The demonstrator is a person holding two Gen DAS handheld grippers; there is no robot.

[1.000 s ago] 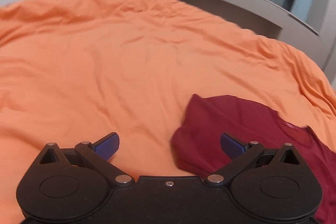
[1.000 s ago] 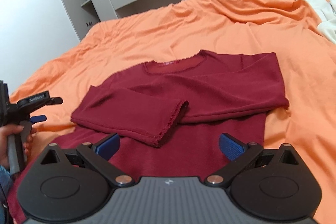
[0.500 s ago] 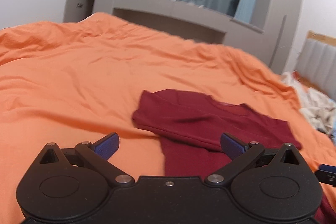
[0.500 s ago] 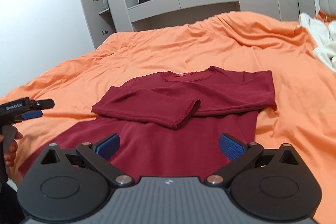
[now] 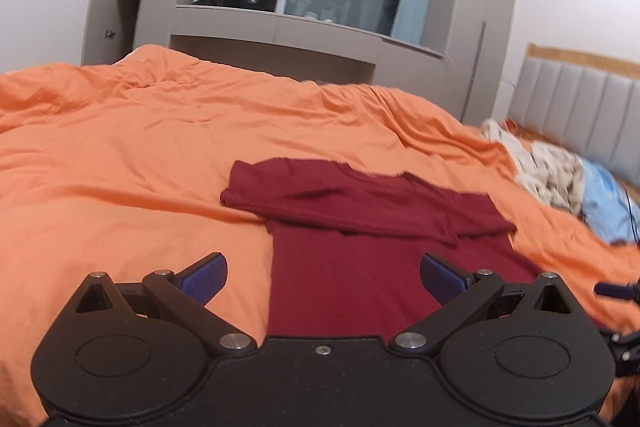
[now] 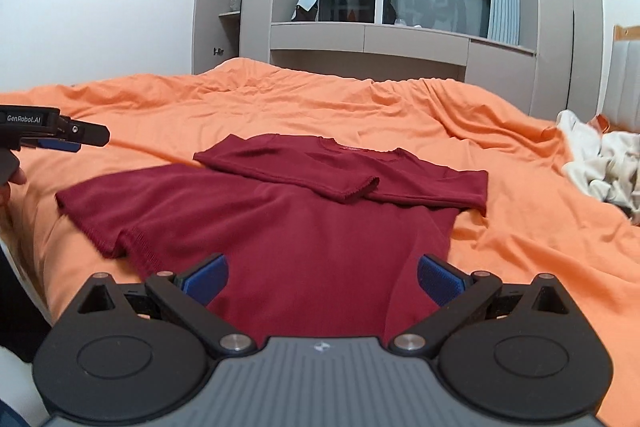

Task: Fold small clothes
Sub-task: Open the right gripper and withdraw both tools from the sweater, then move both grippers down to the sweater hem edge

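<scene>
On the bed [image 6: 280, 107], near its front edge, dark red long-sleeve top [image 6: 312, 227] lies flat on orange cover, neckline [image 6: 356, 149] toward far side. Both sleeves [image 6: 292, 169] already folded across chest, cuffs overlapping around the middle. Hem end is nearest the cameras; its left corner [image 6: 116, 243] looks flared out and a bit rumpled. Left tongs [image 5: 322, 277] spread wide, nothing held, hovering over hem at left body edge. Right tongs [image 6: 322, 277] also spread, empty, over hem middle. Pile of other clothes [image 6: 600, 163] at right edge of bed, well apart.

Likely next: pinch hem corners, fold body up toward neckline. Risks: uneven grab points skew the fold; tongs pinch cover along with knit and drag it; lifting too fast could slide the loose sleeves off the chest; flared corner stays sticking out.
</scene>
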